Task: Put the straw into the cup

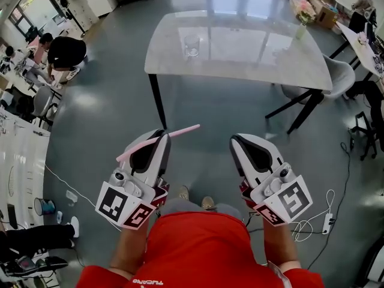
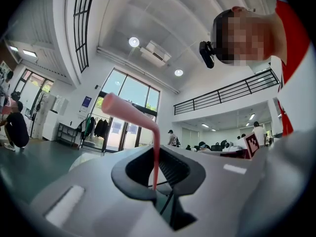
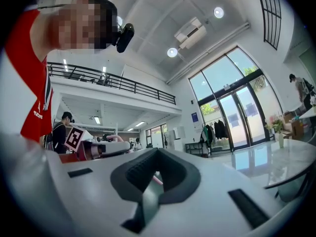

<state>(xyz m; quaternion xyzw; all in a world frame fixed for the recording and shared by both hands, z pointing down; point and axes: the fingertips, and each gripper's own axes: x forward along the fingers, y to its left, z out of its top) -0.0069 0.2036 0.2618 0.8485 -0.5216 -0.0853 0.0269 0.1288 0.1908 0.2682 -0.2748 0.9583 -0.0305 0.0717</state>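
Note:
In the head view a pink bendy straw (image 1: 180,130) lies crosswise in my left gripper (image 1: 161,135), which is shut on it. Its long end points right and its short end sticks out to the left. The left gripper view shows the straw (image 2: 133,113) rising from between the dark pads and bending left. My right gripper (image 1: 236,141) is level with the left one, a little apart, shut with nothing in it. A clear glass cup (image 1: 192,44) stands on the pale table (image 1: 252,59) well ahead of both grippers.
A vase with flowers (image 1: 303,18) stands at the table's far right corner, and a grey chair (image 1: 337,77) is at its right side. People sit at desks on the left (image 1: 60,53). A power strip with a white cable (image 1: 327,221) lies on the floor to the right.

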